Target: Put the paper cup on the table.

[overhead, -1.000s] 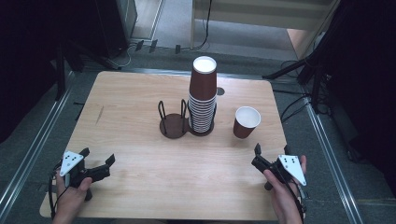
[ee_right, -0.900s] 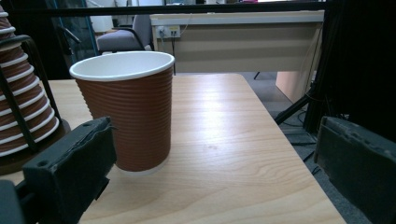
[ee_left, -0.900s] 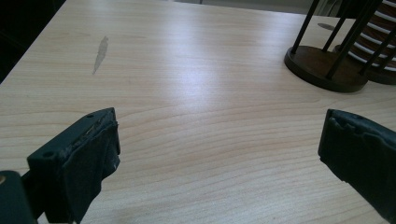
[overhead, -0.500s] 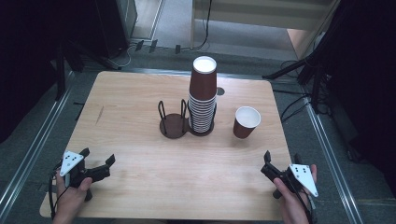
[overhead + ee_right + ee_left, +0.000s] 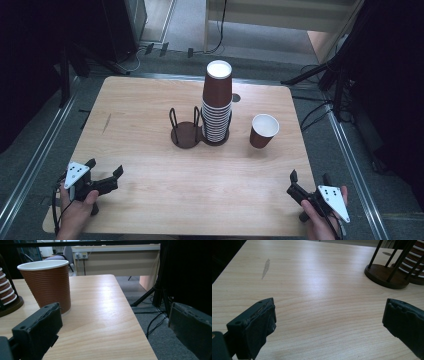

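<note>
Pale wood worktop under me, and I've got both tongs parked at the near edge. Left tongs sit at the near left corner, jaws spread wide, nothing between them, pointing towards the dark two-ring cup holder at centre. A tall stack of ribbed brown paper cups stands in the holder's right ring; the left ring is bare. Right tongs hover at the near right corner, partly off the worktop's edge, jaws gaping too. A single brown paper cup stands upright just right of the stack, well apart from my right tongs.
</note>
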### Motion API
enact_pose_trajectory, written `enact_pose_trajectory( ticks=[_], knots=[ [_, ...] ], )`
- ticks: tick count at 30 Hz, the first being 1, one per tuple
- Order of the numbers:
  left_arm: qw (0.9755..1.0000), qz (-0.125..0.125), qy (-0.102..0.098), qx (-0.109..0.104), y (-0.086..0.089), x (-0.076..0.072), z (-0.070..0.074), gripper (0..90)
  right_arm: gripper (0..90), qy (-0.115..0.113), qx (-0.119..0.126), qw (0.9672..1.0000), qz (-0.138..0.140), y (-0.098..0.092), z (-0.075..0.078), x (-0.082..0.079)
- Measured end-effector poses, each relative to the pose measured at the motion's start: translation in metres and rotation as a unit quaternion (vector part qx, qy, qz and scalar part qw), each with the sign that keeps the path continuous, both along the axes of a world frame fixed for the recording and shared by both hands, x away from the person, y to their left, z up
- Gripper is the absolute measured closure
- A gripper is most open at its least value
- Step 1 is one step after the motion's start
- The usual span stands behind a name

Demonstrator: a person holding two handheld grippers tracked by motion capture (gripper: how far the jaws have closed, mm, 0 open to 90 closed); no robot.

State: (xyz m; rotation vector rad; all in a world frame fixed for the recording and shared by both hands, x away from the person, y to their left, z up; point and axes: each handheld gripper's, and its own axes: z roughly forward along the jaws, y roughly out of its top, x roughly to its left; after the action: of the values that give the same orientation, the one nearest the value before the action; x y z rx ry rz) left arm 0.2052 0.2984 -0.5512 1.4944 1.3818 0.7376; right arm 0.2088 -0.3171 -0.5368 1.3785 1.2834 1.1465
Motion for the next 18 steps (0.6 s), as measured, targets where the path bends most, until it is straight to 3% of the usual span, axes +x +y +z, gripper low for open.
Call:
enact_pose_trajectory(
  ticks=[18],
  knots=[
    [1.0, 0.0, 0.001, 0.0, 0.0, 0.0, 0.0, 0.0, 0.0, -0.006, 0.0, 0.9999, -0.008, -0.021, -0.004, -0.032]
  ],
)
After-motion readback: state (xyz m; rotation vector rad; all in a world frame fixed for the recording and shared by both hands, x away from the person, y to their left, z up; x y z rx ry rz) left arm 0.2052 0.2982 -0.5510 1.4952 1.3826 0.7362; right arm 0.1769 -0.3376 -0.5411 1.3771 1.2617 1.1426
